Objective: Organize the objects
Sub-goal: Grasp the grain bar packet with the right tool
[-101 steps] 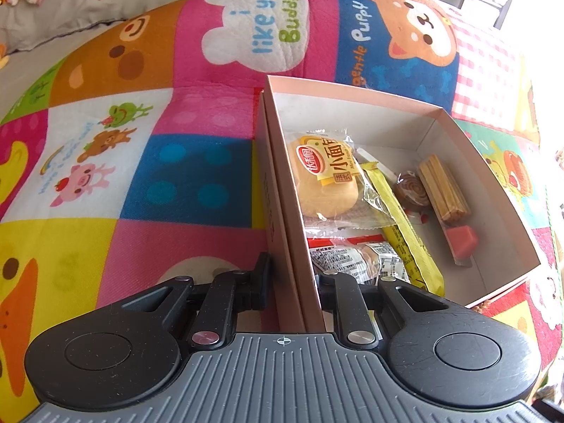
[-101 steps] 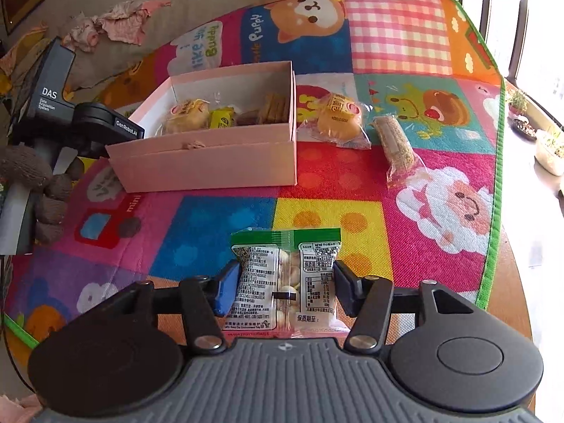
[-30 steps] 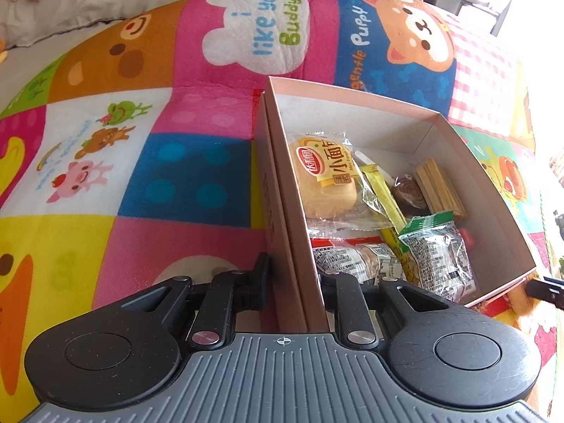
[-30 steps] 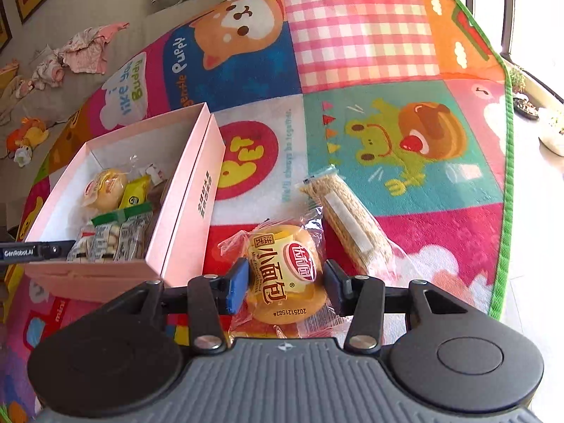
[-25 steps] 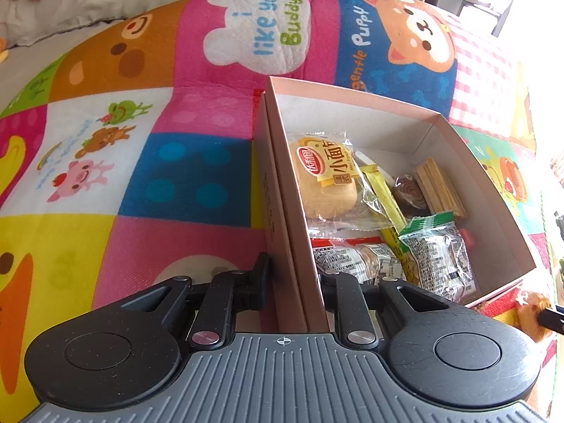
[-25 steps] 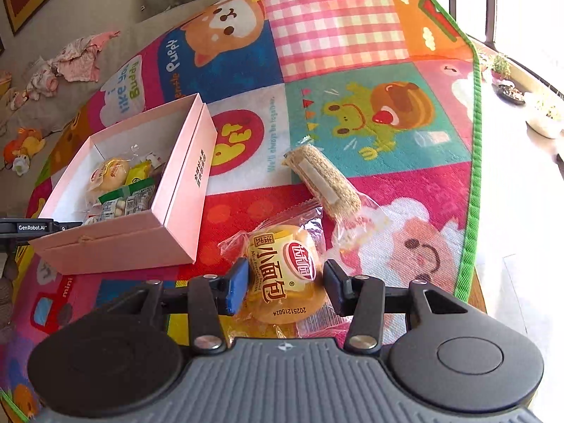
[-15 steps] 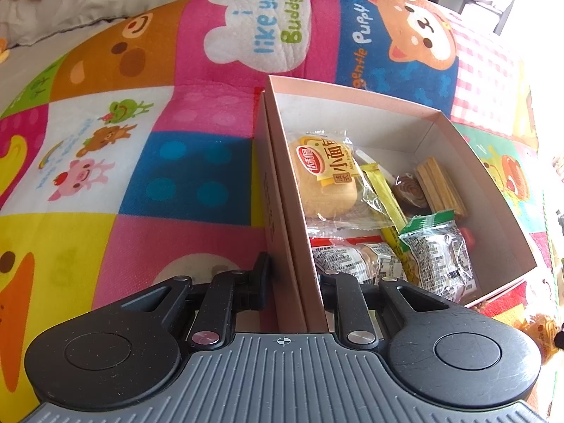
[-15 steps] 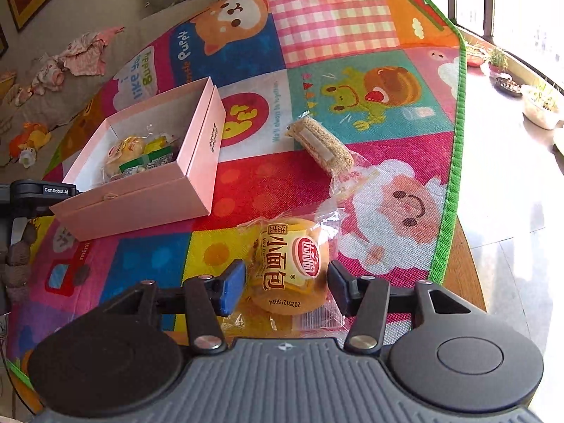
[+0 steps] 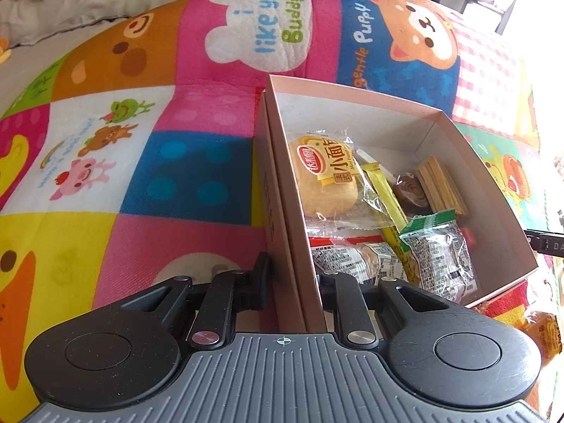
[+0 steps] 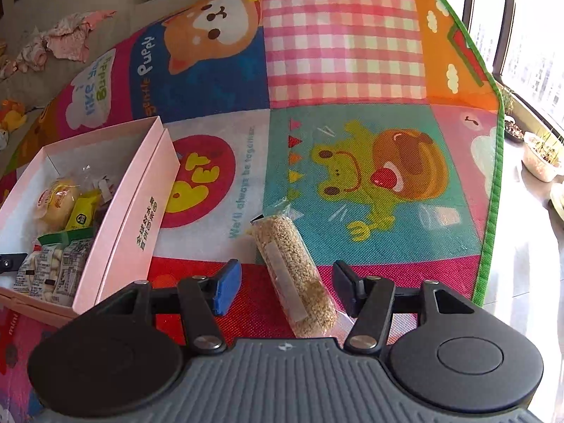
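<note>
The open pink box sits on the colourful play mat. My left gripper is shut on the box's near left wall. Inside lie a wrapped bun, a green-topped snack packet, wafer sticks and several other snacks. My right gripper is open and straddles a clear-wrapped grain bar on the mat; its blue pads stand clear of the bar. A second wrapped bun lies on the mat by the box's near right corner. The box stands left of the bar.
The mat's green border runs along the right, with bare floor and plant pots by the window beyond. Crumpled clothes lie on the grey surface at the back left.
The right gripper no longer has the wrapped bun between its fingers; it has moved forward and now straddles the grain bar. The left gripper and box have not moved.
</note>
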Demonstrator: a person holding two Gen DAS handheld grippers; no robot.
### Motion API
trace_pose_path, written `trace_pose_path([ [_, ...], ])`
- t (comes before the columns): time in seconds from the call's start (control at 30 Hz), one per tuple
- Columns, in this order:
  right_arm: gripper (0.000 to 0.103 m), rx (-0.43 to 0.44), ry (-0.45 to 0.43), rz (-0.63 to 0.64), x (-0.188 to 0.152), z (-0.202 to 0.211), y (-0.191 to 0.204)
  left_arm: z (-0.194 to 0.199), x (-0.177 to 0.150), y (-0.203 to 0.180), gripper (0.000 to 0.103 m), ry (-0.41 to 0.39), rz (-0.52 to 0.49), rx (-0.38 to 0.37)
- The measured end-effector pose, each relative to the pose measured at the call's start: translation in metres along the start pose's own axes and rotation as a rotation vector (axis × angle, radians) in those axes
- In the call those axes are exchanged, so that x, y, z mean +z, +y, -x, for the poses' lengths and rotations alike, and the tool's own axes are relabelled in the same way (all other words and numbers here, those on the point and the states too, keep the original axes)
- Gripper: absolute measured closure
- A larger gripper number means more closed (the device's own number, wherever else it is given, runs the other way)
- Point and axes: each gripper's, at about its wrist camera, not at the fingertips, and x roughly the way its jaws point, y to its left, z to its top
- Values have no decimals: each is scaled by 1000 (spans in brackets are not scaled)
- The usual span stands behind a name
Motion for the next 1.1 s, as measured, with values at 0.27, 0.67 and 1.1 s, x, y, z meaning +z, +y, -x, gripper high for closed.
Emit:
trace_pose_path([
  [0.27, 73, -51, 18, -37, -30, 24, -21, 0, 1, 1, 82, 1, -3, -6],
  [0.67, 73, -14, 40, -161, -119, 104, -20, 0, 1, 1, 82, 0, 0, -5],
  [1.1, 70, -90, -12, -71, -124, 100, 4, 0, 1, 0, 82, 5, -14, -3],
])
